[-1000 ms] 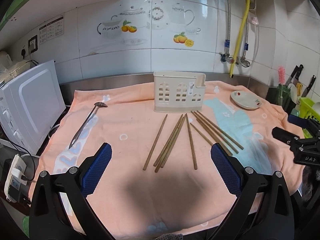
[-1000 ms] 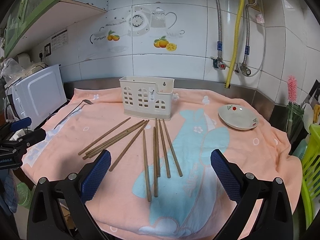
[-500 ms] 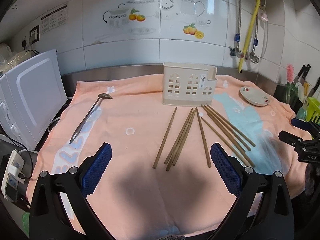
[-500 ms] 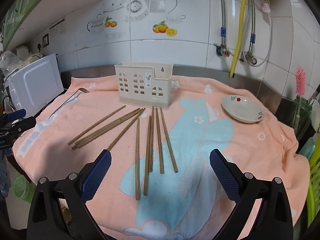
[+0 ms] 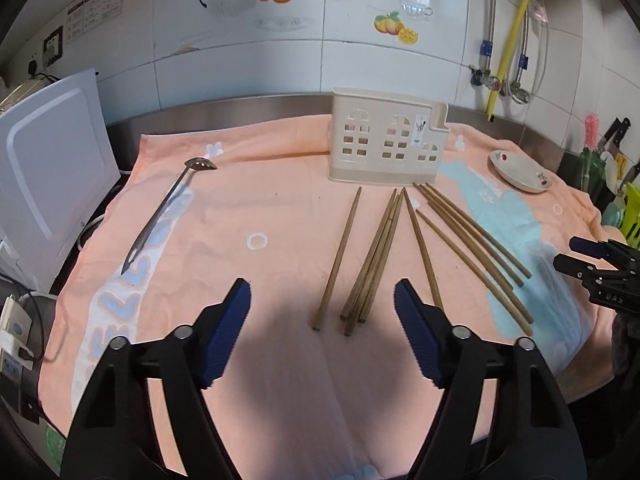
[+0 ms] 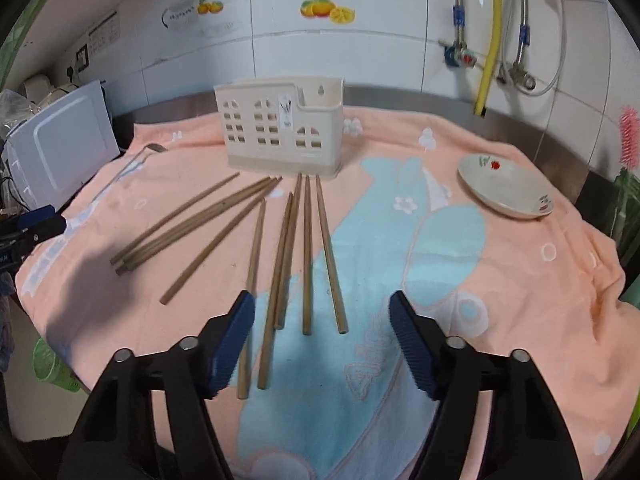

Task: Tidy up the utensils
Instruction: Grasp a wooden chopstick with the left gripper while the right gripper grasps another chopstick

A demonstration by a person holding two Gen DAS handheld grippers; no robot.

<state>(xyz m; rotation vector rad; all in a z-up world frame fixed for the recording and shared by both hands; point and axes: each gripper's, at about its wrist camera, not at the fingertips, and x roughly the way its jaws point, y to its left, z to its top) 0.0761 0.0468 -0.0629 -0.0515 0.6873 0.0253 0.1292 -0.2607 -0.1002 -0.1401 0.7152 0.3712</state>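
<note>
- Both grippers have narrowed their spread since a second ago and moved closer over the towel; the chopsticks, holder and skimmer lie where they did.
- Wooden chopsticks [image 5: 376, 252] lie loose on the towel in front of the holder, fanned out in a rough spread, their far tips near its base.
- Left gripper [image 5: 322, 296] hovers above the near ends of the left-hand sticks, jaws apart, gripping nothing.
- Right gripper [image 6: 322, 310] hangs over the near ends of the right-hand sticks, jaws likewise apart and empty.
- Cream utensil holder [image 5: 386, 140] stands upright at the back of the towel.
- Slotted metal skimmer [image 5: 168, 216] lies flat to the left, well apart from the sticks.
- Small dish [image 6: 506, 192] sits to the right.
- Peach towel [image 5: 260, 208] covers the counter; a white appliance [image 5: 48, 172] stands at its left edge.
</note>
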